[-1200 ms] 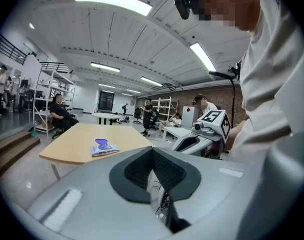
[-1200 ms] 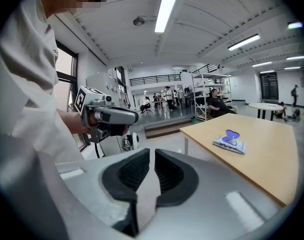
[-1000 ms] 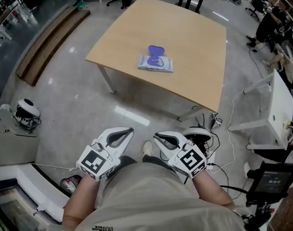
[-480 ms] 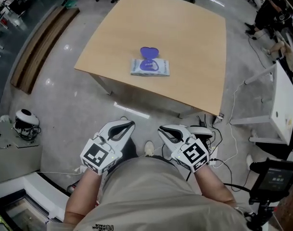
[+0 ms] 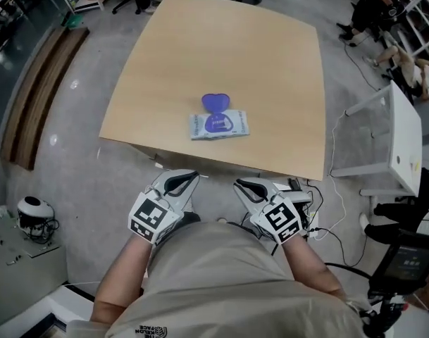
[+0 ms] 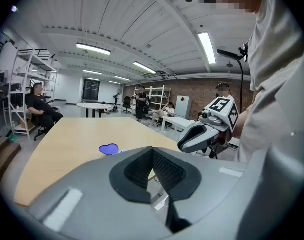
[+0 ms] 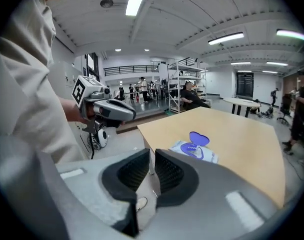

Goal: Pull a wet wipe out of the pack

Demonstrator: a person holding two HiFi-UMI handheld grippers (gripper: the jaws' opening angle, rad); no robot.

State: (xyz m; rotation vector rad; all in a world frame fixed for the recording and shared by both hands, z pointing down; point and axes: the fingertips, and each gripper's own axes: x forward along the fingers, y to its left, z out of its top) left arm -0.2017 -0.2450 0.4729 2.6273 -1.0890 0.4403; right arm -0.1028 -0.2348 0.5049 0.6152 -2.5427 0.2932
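Well ahead of both grippers, the pack (image 5: pixel 220 125) lies on the table (image 5: pixel 270 76) with its lid flipped open, while the left gripper (image 5: pixel 177 183) and right gripper (image 5: pixel 249 189) hang side by side, jaws closed, empty.

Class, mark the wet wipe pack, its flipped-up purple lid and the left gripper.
wet wipe pack (image 5: pixel 199 126), head view, white wrapper's left end.
purple lid (image 5: pixel 216 102), head view, middle of the open flap.
left gripper (image 5: pixel 194 175), head view, at its closed fingertips.

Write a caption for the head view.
Left tool and right tool, both shut, hover before a table bearing a wet wipe pack, purple lid open.
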